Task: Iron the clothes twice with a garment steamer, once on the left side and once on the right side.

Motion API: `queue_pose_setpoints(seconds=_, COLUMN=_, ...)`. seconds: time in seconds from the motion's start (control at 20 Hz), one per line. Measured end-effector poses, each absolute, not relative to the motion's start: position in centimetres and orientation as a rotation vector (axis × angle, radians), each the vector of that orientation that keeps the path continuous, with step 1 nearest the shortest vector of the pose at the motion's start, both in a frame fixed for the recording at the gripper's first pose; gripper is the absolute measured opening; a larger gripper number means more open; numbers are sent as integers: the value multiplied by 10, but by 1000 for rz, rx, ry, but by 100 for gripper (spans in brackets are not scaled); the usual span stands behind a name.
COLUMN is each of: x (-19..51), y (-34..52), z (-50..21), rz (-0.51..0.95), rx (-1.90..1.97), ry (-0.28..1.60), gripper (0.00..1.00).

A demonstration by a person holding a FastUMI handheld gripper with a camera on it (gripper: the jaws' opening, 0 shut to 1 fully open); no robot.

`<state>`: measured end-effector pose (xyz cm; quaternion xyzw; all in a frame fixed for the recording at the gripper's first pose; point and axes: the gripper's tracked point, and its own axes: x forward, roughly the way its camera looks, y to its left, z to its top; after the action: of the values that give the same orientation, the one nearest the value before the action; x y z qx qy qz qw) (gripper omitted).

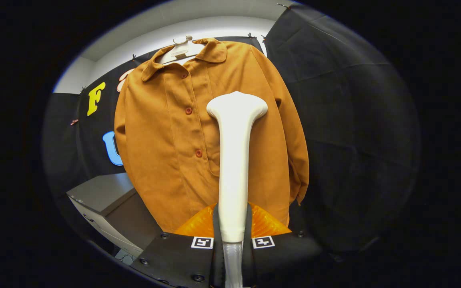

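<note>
The gripper [233, 224] holds a white steamer [234, 160] upright between its two orange fingers [196, 226], which press against the handle from both sides, closed down to the width of the handle. The steamer's handle rises straight ahead from the fingers and widens into a flat head at the top. Below the fingers a ribbed translucent hose [232, 260] leaves the base of the handle. Beyond the steamer hangs a brown shirt [174, 140] on a white hanger [180, 50], its front buttoned with reddish buttons and its collar folded down. The steamer's head sits in front of the shirt's chest, just right of the button row; whether it touches the cloth cannot be told. The shirt hangs against the booth's black cloth wall [334, 120]. Low and to the left of the shirt stands a grey cabinet [102, 192].
</note>
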<state>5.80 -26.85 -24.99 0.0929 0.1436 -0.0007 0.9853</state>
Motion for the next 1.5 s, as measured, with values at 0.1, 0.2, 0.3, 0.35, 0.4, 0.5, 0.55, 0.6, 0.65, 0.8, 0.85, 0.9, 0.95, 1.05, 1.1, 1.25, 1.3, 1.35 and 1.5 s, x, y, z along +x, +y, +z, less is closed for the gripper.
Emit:
queue_pose_setpoints(seconds=0.1, x=53, y=-267, z=-264, rz=-6, rx=188, ry=316, gripper=20)
queue_pose_setpoints(seconds=0.2, x=47, y=-266, z=-278, rz=-9, rx=190, ry=343, gripper=20)
queue_pose_setpoints(seconds=0.3, x=41, y=-265, z=-289, rz=-13, rx=190, ry=367, gripper=20)
queue_pose_setpoints(seconds=0.35, x=38, y=-263, z=-295, rz=-15, rx=190, ry=380, gripper=20)
queue_pose_setpoints(seconds=0.4, x=33, y=-263, z=-302, rz=-16, rx=190, ry=393, gripper=20)
queue_pose_setpoints(seconds=0.5, x=23, y=-261, z=-314, rz=-18, rx=200, ry=420, gripper=20)
queue_pose_setpoints(seconds=0.55, x=19, y=-260, z=-319, rz=-19, rx=206, ry=433, gripper=20)
queue_pose_setpoints(seconds=0.6, x=14, y=-259, z=-324, rz=-22, rx=210, ry=445, gripper=20)
queue_pose_setpoints(seconds=0.65, x=9, y=-259, z=-328, rz=-25, rx=212, ry=455, gripper=20)
queue_pose_setpoints(seconds=0.8, x=-5, y=-257, z=-339, rz=-31, rx=214, ry=486, gripper=20)
queue_pose_setpoints(seconds=0.85, x=-9, y=-256, z=-341, rz=-34, rx=217, ry=494, gripper=20)
queue_pose_setpoints(seconds=0.9, x=-15, y=-256, z=-344, rz=-36, rx=221, ry=501, gripper=20)
queue_pose_setpoints(seconds=0.95, x=-19, y=-254, z=-344, rz=-37, rx=226, ry=507, gripper=20)
queue_pose_setpoints(seconds=1.05, x=-30, y=-250, z=-342, rz=-37, rx=226, ry=509, gripper=20)
queue_pose_setpoints(seconds=1.1, x=-35, y=-247, z=-340, rz=-34, rx=222, ry=507, gripper=20)
queue_pose_setpoints(seconds=1.25, x=-50, y=-237, z=-327, rz=-23, rx=213, ry=498, gripper=20)
queue_pose_setpoints(seconds=1.3, x=-55, y=-233, z=-320, rz=-20, rx=212, ry=492, gripper=20)
queue_pose_setpoints(seconds=1.35, x=-60, y=-229, z=-314, rz=-18, rx=211, ry=486, gripper=20)
queue_pose_setpoints(seconds=1.5, x=-68, y=-212, z=-284, rz=-6, rx=205, ry=458, gripper=20)
